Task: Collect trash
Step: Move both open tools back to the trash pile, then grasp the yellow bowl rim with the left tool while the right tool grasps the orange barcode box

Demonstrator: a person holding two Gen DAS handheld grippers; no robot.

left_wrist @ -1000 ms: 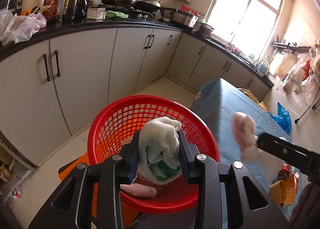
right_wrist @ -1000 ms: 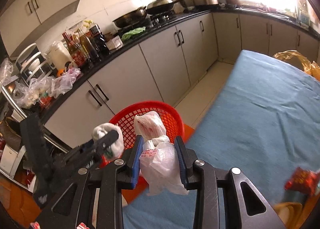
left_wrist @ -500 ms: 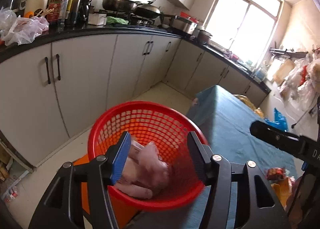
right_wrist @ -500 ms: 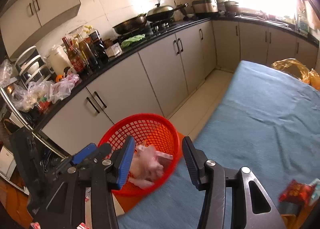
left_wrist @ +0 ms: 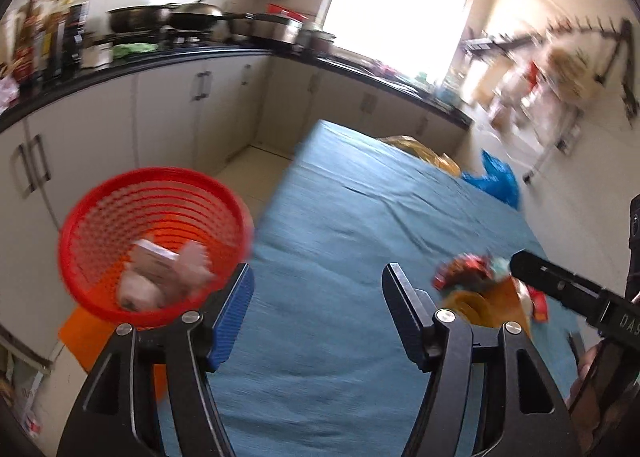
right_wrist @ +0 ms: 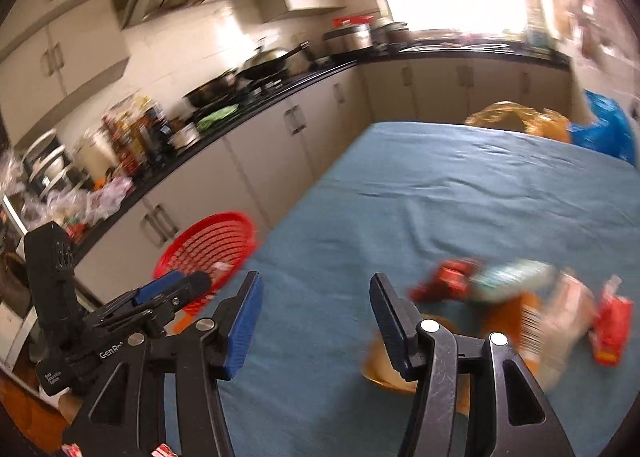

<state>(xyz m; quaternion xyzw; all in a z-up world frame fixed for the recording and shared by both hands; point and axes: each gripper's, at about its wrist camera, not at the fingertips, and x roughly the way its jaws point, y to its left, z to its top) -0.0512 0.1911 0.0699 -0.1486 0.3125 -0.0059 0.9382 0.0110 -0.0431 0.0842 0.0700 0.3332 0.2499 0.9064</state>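
I noted a matt blue cloth (left_wrist: pixel 360 217) over the table, a red perforated plastic basket (left_wrist: pixel 100 213) at left, glossy crinkled wrappers (right_wrist: pixel 452 281) at lower right, and matt black plastic gripper fingers (left_wrist: pixel 404 309) with ribbed blue pads.

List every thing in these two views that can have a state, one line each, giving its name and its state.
Left gripper: fingers opening, nothing between them.
Right gripper: fingers opening, nothing between them.
Red basket: upright, holding trash.
Snack wrappers: lying loose on the blue tablecloth.
Cabinet doors: closed.
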